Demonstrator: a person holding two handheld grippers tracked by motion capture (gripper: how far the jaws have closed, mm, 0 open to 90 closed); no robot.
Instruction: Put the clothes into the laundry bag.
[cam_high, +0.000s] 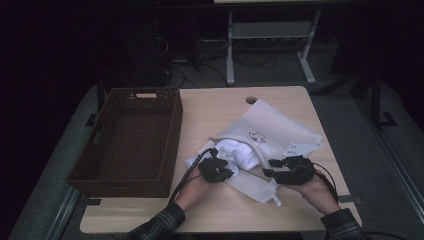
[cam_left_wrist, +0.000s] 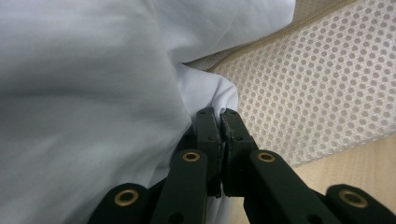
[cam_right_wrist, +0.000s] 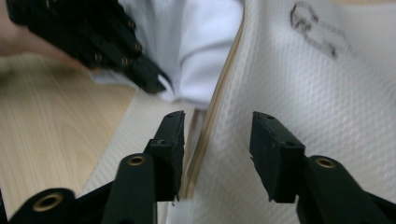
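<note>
White garment (cam_high: 239, 152) lies half inside the mesh laundry bag (cam_high: 272, 131), centre of the high view. My left gripper (cam_high: 222, 167) pinches its fold; my right gripper (cam_high: 268, 171), jaws spread, straddles the bag's zipper edge.

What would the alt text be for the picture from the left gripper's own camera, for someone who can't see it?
The left gripper is pinched shut on a fold of white cloth, which billows across the left and top of the picture. To the right lies a cream mesh bag with a zip edge, on a pale wooden table.
</note>
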